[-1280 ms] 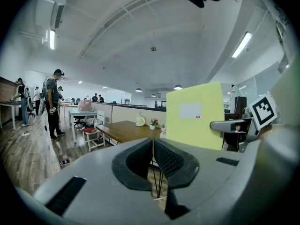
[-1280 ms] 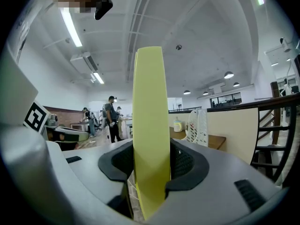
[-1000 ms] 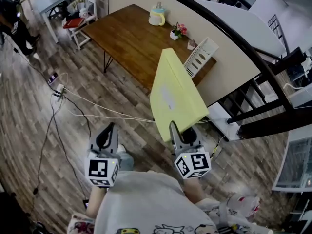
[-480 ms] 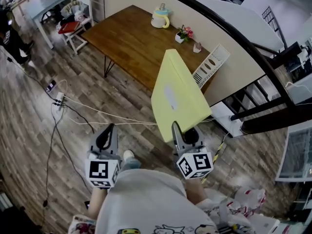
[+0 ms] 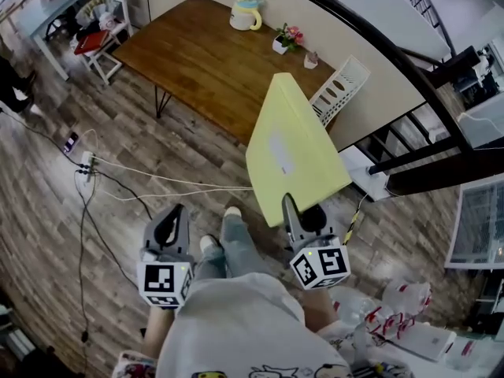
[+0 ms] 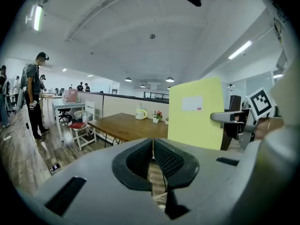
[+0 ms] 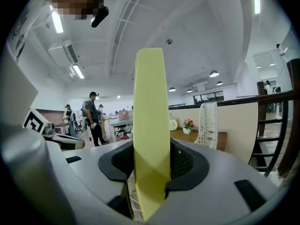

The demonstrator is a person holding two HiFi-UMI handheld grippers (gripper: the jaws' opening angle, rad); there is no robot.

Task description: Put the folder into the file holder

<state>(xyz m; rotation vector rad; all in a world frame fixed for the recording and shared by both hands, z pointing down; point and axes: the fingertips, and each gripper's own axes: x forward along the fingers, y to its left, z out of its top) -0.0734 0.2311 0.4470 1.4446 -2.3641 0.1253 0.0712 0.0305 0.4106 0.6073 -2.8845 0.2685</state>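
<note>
Wood-plank floor (image 5: pixel 55 179) lies between me and the brown tabletop (image 5: pixel 197 61). It is open to the left, with only some cables (image 5: pixel 157 183) trailing across it from a power strip. To the right the room closes in. A beige partition (image 5: pixel 386 105) runs along the tabletop's far side, a black railing (image 5: pixel 370 42) slants above it, and some bags (image 5: pixel 402 309) lie on the floor by my right side. A white stool (image 5: pixel 98 46) stands off the tabletop's left end. A jug (image 5: pixel 246 12) and a small flower pot (image 5: pixel 285 39) sit toward the tabletop's far edge.

My right tool (image 5: pixel 298 213) is clenched on the yellow folder (image 5: pixel 295 152), gripping it at its lower near edge. The folder stands on edge in the air over the floor. Its long axis rises away from me toward the tabletop's right end. Its broad face, with a pale label (image 5: pixel 278 144), is turned to my left. In the right gripper view it shows edge-on and nearly upright between the pads.

The white file holder (image 5: pixel 339 91) stands upright at the tabletop's right end, against the partition. In the head view the folder's far top corner shows just beside it, though I cannot tell the real gap.

My left tool (image 5: pixel 168 228) hangs over the floor at my left, its jaws pressed together with nothing between them.
</note>
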